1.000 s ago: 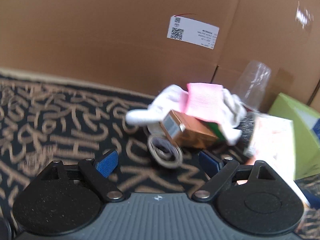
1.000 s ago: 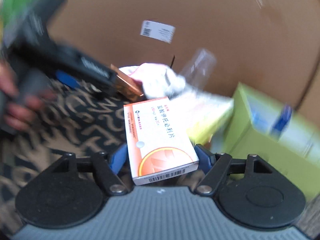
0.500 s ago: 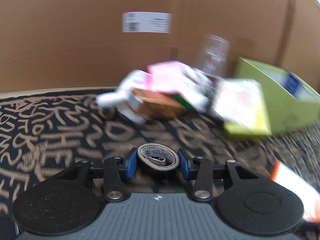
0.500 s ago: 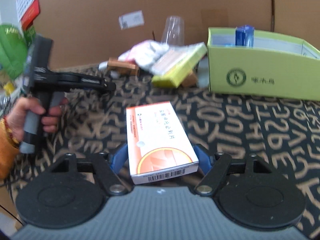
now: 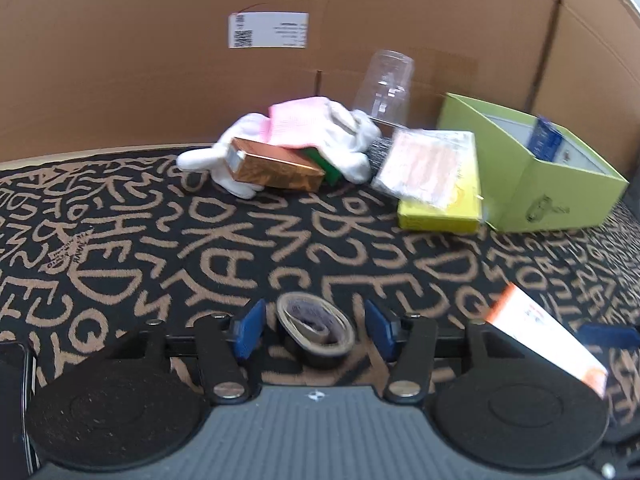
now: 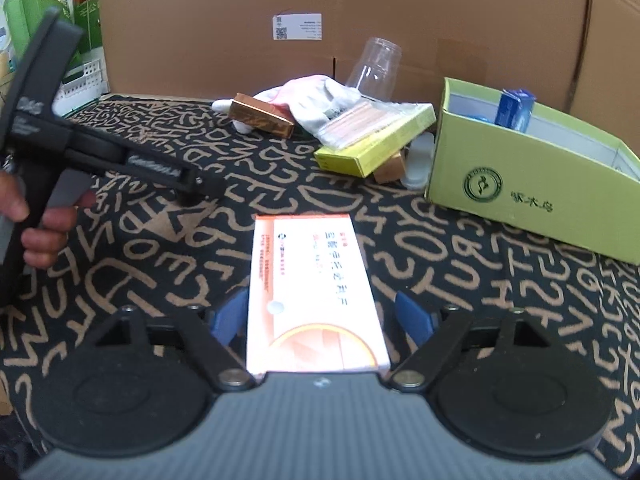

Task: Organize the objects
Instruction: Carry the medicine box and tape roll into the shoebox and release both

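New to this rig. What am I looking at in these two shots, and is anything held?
There is no robot here. A person carries a two-finger gripper in each hand, and each has a fisheye camera looking along its fingers. One picture is from the left gripper, the other from the right gripper. The black shapes at the bottom are the tool itself.

On the patterned cloth lie a white glove, a copper box, a yellow box, a clear cup and an open green box.

Both jaws have just been opening. A tape roll sits between the left pads and a medicine box between the right. Neither looks clamped.
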Motion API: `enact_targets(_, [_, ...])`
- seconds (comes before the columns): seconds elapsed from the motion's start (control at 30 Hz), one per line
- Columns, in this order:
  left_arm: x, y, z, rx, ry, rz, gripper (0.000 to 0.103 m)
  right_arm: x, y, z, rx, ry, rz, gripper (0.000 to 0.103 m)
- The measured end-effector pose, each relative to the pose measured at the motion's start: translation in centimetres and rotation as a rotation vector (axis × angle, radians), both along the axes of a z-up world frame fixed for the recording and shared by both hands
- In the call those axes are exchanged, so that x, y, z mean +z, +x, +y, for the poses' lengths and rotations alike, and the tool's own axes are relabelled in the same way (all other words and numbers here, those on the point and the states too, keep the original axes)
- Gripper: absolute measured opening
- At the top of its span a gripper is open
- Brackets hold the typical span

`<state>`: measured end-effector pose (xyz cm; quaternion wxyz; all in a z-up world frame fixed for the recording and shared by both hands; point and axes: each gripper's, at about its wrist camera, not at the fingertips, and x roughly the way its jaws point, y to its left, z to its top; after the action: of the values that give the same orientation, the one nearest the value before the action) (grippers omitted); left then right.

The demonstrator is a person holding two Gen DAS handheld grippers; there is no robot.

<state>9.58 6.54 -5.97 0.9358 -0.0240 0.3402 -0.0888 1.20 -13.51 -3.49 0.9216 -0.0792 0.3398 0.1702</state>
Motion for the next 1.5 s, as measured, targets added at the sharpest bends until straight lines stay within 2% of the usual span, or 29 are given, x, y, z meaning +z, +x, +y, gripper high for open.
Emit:
enact_targets(0.03, [0.0,0.2,-0.1,0.004,0.007,-0.004,0.056,0.0,0.0,-0.1,0.004,0.006,-0.003,0.081])
enact_targets(0.07, [0.0,0.3,-0.2,0.002,0.023,-0.007,0.047,0.0,0.1,-0.1,0.003,0.014,-0.002,0.081])
enact_targets(0.1, [0.0,0.3,-0.4,-0.007,0.038,-0.011,0.043,0.0,0.2,-0.2,0.001,0.02,-0.001,0.081])
enact_targets(0.23, [0.0,-0.4,-0.8,-0.049,0.062,-0.022,0.043,-0.2,0.1,-0.2,0.014,0.024,0.001,0.079])
enact_targets(0.3, [-0.1,-0.7,-0.9,-0.054,0.076,-0.03,0.043,-0.6,0.1,-0.2,0.02,0.025,0.008,0.075])
enact_targets(0.33, [-0.1,-0.8,-1.0,-0.059,0.084,-0.033,0.043,-0.7,0.2,-0.2,0.02,0.026,0.013,0.068])
enact_targets(0.4, [0.0,-0.8,-1.3,-0.072,0.09,-0.029,0.042,-1.0,0.1,-0.3,0.023,0.034,0.013,0.068])
enact_targets(0.53, [0.5,-1.0,-2.2,-0.121,0.055,-0.014,0.042,-0.7,-0.3,-1.1,0.011,0.063,0.001,0.067])
enact_targets(0.63, [1.7,-1.5,-3.7,-0.173,0.035,-0.042,0.042,0.1,-0.4,-2.7,-0.02,0.109,-0.016,0.066])
enact_targets(0.93, [8.3,-1.2,-10.6,-0.382,-0.095,-0.164,0.042,5.3,-0.9,-9.0,-0.191,0.1,-0.206,0.066])
enact_targets(1.07, [10.9,0.1,-14.6,-0.454,-0.118,-0.215,0.042,7.6,0.3,-12.1,-0.287,0.074,-0.283,0.066])
enact_targets(1.17, [12.3,2.0,-17.7,-0.485,-0.148,-0.214,0.042,8.8,1.9,-14.3,-0.361,0.049,-0.324,0.066])
enact_targets(1.37, [13.3,7.3,-23.0,-0.451,-0.171,-0.222,0.042,9.7,6.4,-18.0,-0.459,0.003,-0.364,0.066])
enact_targets(1.5, [12.7,11.1,-25.7,-0.429,-0.194,-0.152,0.042,9.0,10.1,-19.5,-0.477,-0.041,-0.355,0.066])
